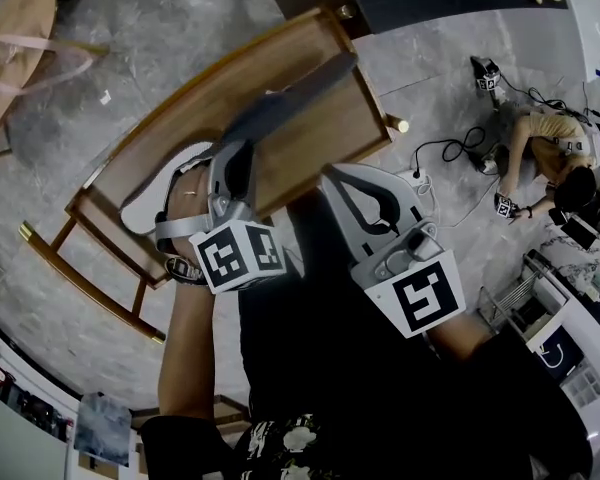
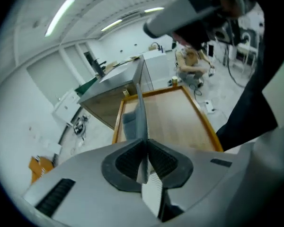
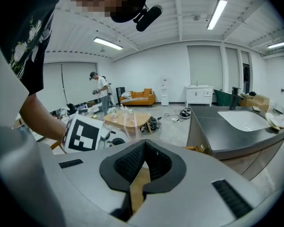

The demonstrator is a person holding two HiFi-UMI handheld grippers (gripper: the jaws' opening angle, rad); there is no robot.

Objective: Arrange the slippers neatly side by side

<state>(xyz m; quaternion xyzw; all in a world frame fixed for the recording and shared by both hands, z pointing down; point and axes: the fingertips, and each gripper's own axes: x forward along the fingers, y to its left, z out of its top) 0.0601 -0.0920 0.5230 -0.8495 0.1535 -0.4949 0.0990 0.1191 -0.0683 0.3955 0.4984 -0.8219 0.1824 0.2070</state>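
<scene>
Well, the left gripper (image 2: 146, 162) pinches the thin grey slipper (image 1: 302, 92) edge-on above the light wooden rimmed table (image 1: 325, 153); the right gripper (image 3: 143, 167) is closed, empty. I'd lay it flat, sole down, before releasing.

Black floral-print shirt (image 1: 380, 398), grey hand-held grippers (image 2: 143, 150) (image 3: 142, 151) bearing marker cubes (image 1: 242, 256) (image 1: 418, 296).

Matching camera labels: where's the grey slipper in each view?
Head view: grey slipper slants up and right from the left claw, over the table.
Left gripper view: centre, edge-on, pinched in that claw.
Right gripper view: not in it.
Shared landmark: wooden table, also under the slipper in the left gripper view.
</scene>
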